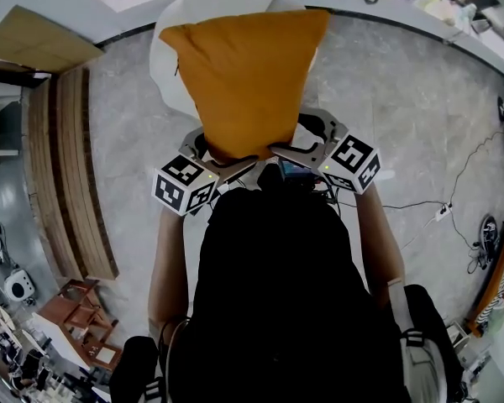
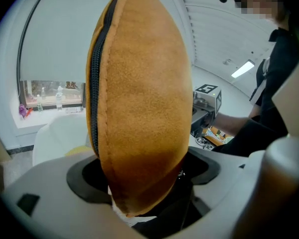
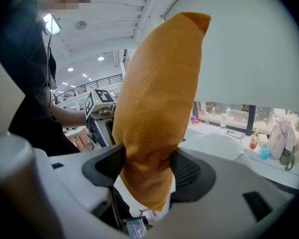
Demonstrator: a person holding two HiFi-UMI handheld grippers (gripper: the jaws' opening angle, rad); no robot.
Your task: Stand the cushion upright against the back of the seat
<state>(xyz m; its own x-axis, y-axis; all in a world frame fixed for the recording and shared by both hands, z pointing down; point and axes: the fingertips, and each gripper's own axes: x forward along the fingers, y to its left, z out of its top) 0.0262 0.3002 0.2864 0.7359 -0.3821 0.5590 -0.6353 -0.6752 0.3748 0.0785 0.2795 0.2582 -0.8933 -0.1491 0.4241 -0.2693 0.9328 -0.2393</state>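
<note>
Grey stone floor — plump orange cushion, zipped seam, pinched in left tool and right tool

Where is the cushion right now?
In the centre of the head view, the cushion is held up with the white seat behind it, its near corners clamped by the left gripper and the right gripper.

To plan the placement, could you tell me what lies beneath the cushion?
A white seat shows round the cushion, held by the left tongs and right tongs; most of the seat is covered.
</note>
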